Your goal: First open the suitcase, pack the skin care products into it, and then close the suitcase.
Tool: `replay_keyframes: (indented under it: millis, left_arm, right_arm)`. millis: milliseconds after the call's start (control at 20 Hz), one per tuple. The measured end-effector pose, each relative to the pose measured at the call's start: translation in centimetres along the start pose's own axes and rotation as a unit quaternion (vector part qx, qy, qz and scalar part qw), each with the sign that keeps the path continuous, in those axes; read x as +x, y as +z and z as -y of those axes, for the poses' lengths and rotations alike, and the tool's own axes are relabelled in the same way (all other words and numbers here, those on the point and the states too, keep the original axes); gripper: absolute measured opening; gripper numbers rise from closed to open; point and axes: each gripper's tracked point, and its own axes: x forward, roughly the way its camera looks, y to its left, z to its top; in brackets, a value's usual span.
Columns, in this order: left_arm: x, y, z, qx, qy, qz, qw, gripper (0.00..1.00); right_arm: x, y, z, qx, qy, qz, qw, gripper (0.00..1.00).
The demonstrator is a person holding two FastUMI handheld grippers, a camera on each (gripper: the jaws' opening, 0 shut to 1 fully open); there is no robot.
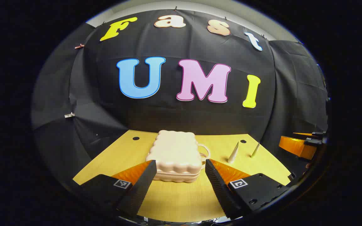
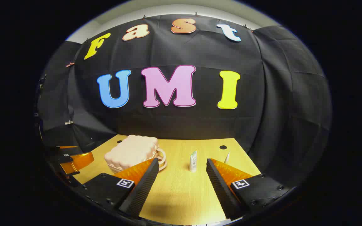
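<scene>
1. Suitcase [image 1: 175, 156]: cream, scalloped edge, closed, lying flat toward the back of the table [image 1: 181, 197], handle on its right side in the left gripper view.
2. Same suitcase [image 2: 131, 153] in the right gripper view: left of centre, handle facing the tubes.
3. Tubes: two standing upright right of the suitcase, well apart from it; near tube [image 1: 233, 153] and far tube [image 1: 255, 150] in the left gripper view; near tube [image 2: 193, 160], far tube [image 2: 227, 158] in the right gripper view.
4. Left gripper [image 1: 180, 164]: fingers spread, empty, framing the suitcase from in front, not touching.
5. Right gripper [image 2: 182, 163]: fingers spread, empty, above bare table, near tube between the tips.
</scene>
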Motion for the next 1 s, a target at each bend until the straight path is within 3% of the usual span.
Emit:
replay_keyframes:
  millis: [850,1000]
  left_arm:
    - [3.9,-0.5,4.2,0.018,-0.032,-0.014,0.999,0.98]
    - [5.7,0.4,5.5,0.026,-0.051,-0.013,0.998,0.98]
  right_arm:
    - [2.7,-0.9,2.0,0.016,0.001,-0.009,1.0,0.97]
    - [3.3,0.1,3.7,0.004,-0.017,0.002,1.0,0.98]
